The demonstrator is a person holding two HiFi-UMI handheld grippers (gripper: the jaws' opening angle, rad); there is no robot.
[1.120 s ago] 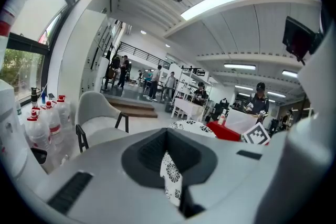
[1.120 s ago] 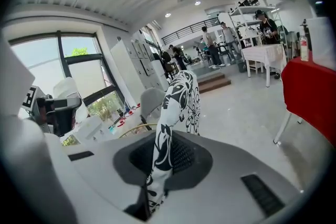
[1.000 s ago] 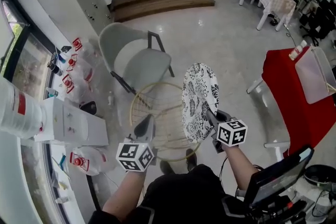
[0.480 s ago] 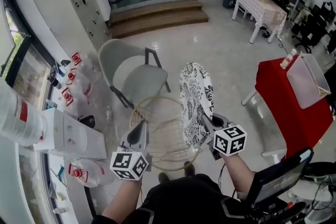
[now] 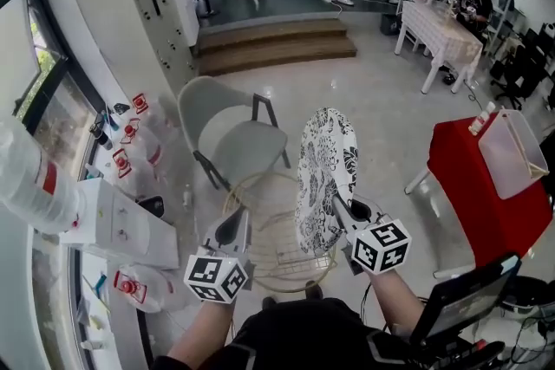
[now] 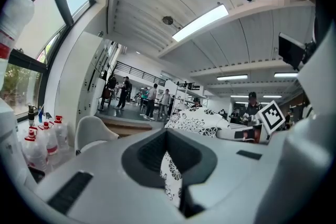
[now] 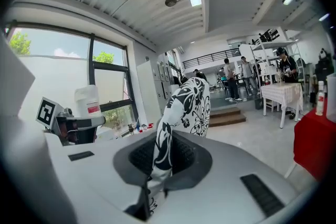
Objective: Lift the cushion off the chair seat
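The cushion [image 5: 328, 178], white with a black flower print, stands on edge in the air above the round wire chair seat [image 5: 238, 186]. My right gripper [image 5: 340, 208] is shut on its lower edge. In the right gripper view the fabric [image 7: 186, 107] runs up out of the closed jaws. My left gripper [image 5: 232, 228] hovers over the seat's left rim, apart from the cushion. Its jaws stand a little apart and hold nothing. In the left gripper view the cushion's print [image 6: 197, 122] shows beyond the narrow gap.
A grey plastic chair [image 5: 234, 139] stands just behind the wire seat. Bottles [image 5: 130, 126] and a white counter [image 5: 113, 221] line the left wall. A red-covered table [image 5: 486, 178] is at the right, a laptop [image 5: 468, 299] at the lower right. Wooden steps [image 5: 273, 43] and several people are farther back.
My right gripper has risen with the cushion, which now hangs higher above the wire seat. My left gripper has risen a little beside the rim.
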